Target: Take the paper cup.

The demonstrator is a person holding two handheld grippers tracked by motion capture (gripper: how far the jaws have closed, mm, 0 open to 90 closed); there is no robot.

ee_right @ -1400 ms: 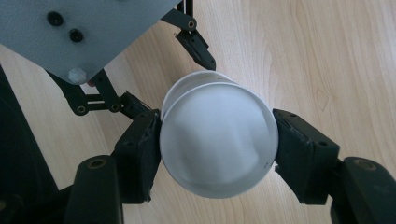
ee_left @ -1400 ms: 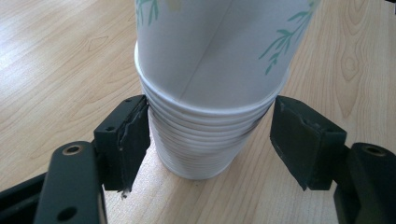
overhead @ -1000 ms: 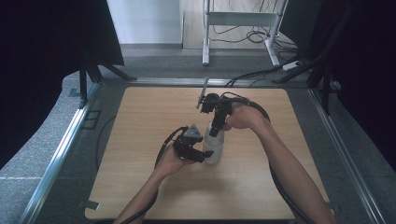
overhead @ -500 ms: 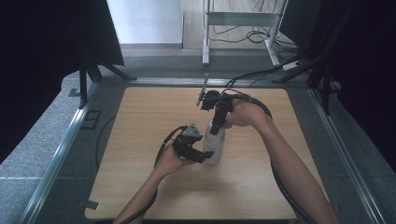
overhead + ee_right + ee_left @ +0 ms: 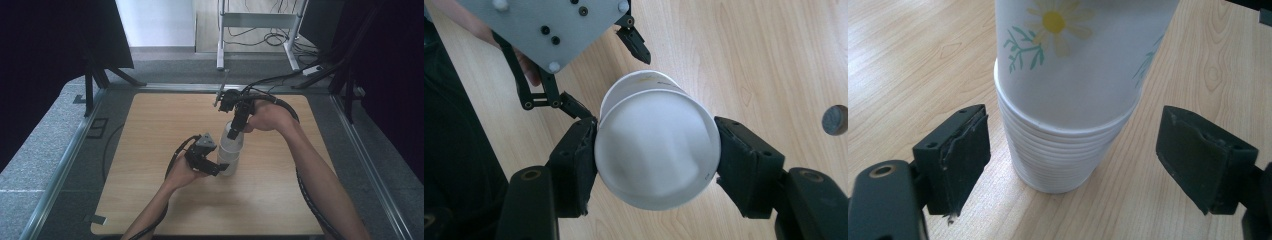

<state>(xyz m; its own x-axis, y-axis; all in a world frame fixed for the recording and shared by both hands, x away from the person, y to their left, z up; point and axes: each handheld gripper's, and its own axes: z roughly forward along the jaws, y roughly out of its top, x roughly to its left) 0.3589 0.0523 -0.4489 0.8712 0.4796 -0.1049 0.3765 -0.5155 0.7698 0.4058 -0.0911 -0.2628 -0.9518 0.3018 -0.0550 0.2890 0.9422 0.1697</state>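
A stack of white paper cups (image 5: 228, 164) stands upside down on the wooden table (image 5: 150, 130). My left gripper (image 5: 220, 167) is at its base. Its jaws have just been opening and now stand open on either side of the stack (image 5: 1063, 160) without touching it. My right gripper (image 5: 234, 131) comes down from above and is shut on the topmost cup (image 5: 233, 142), a daisy-printed cup (image 5: 1083, 55) raised partly off the stack. In the right gripper view both pads press the sides of that cup (image 5: 649, 140), held by the right gripper (image 5: 656, 155).
The left gripper's grey plate (image 5: 549, 25) lies just beyond the cup. A small dark round mark (image 5: 835, 120) sits in the tabletop. Cables (image 5: 280, 102) trail from both grippers. A metal rail (image 5: 60, 165) borders the table's left side.
The right gripper has risen a little with the top cup, drawing it up off the stack. The left hand has stayed in place beside the stack's base.
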